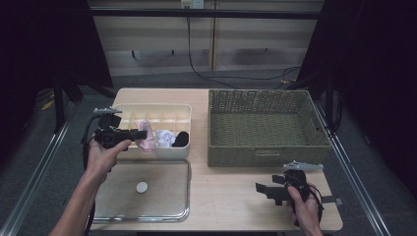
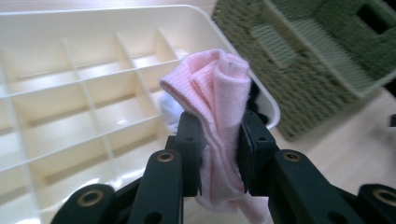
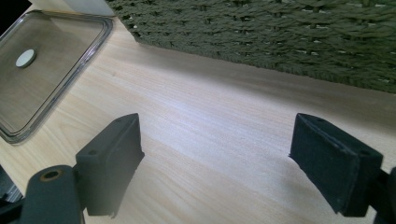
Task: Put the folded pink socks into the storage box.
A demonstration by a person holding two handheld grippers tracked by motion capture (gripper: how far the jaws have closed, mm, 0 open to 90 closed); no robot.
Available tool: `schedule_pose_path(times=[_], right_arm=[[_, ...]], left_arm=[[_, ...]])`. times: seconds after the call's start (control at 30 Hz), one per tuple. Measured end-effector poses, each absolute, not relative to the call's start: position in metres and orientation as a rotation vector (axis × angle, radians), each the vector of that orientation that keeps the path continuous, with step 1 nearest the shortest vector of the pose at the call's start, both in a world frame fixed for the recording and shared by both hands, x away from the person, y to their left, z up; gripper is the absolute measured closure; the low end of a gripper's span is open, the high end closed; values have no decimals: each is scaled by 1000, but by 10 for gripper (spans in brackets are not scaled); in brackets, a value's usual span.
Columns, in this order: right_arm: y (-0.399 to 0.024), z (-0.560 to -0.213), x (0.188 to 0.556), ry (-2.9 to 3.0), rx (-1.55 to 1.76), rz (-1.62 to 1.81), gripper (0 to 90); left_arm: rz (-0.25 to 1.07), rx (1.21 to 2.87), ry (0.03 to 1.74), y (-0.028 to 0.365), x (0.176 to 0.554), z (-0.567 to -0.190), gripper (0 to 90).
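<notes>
The left gripper (image 2: 217,154) has its fingers clenched on a pink cloth (image 2: 215,98), holding it above the cream divided box (image 1: 129,114). The right gripper (image 3: 229,163) rests over the counter (image 3: 205,121) with fingers released, near the woven basket (image 1: 260,130).

Table (image 1: 231,196) overlooked from above its near edge, facing forward. Divided tray (image 2: 70,93) viewed close from left gripper camera. Basket (image 3: 280,37) wall seen low from right gripper camera; basket shared by all.
</notes>
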State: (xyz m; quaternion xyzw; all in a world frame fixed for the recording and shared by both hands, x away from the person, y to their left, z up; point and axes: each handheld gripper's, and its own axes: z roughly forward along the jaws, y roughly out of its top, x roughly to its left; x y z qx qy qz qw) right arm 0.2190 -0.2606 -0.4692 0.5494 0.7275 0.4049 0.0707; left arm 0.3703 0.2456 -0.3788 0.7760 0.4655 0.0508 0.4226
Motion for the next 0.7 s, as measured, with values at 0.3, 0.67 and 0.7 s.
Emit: schedule_pose_path(times=[0.3, 0.67, 0.7], right_arm=[[-260, -470, 221, 2190, 1653, 1212, 164], [-261, -470, 220, 2188, 1660, 1212, 164], [-261, -470, 220, 2190, 1659, 1210, 164]], left_arm=[[120, 1994, 1197, 253, 390, -382, 726], [134, 2036, 1229, 251, 409, -387, 726], [128, 2033, 1234, 251, 410, -387, 726]])
